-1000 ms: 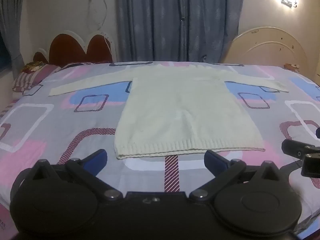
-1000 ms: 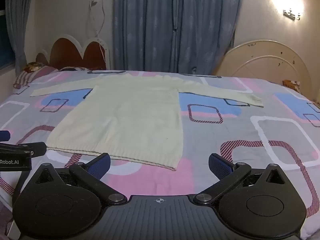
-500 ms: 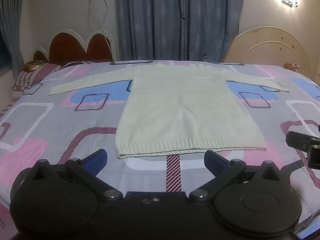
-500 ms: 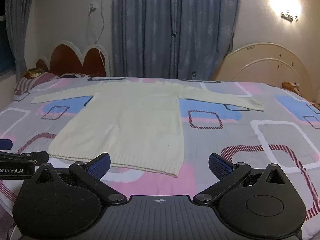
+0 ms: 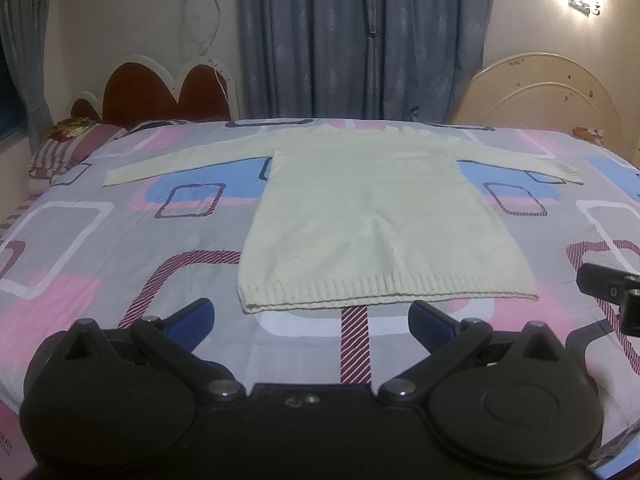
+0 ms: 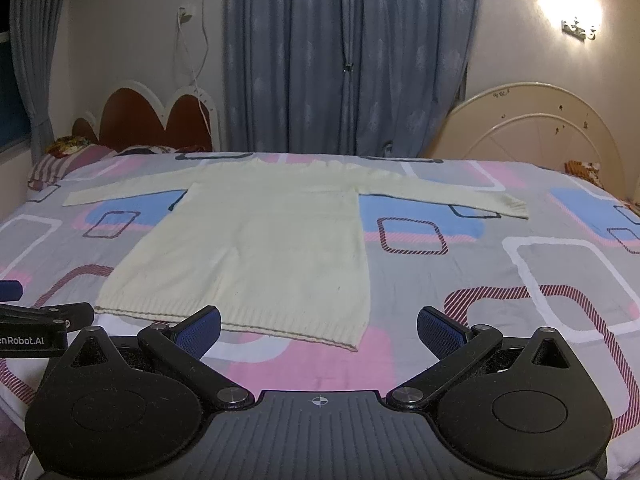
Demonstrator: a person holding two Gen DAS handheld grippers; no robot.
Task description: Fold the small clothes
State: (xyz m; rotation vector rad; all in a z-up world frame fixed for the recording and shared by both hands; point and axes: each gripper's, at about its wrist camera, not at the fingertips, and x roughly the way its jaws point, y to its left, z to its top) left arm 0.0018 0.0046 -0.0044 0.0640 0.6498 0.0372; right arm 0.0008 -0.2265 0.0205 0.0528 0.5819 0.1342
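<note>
Patterned bedsheet [image 5: 80, 248] is covering the bed, broad bare margins lying around a cream knit sweater [image 5: 372, 216] spread flat at centre, sleeves outstretched, ribbed hem facing both grippers. Left gripper [image 5: 310, 318] and right gripper [image 6: 318, 326] are hovering near the hem, jaws spread wide, gripping nothing. Partial lettering "enRobot.AI" is showing on the left gripper's body.

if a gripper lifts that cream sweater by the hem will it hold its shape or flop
Probably flop: the sweater is soft ribbed knit lying flat on the bed. Its spread sleeves would likely trail. It looks light, and unlikely to slip from the pads.
</note>
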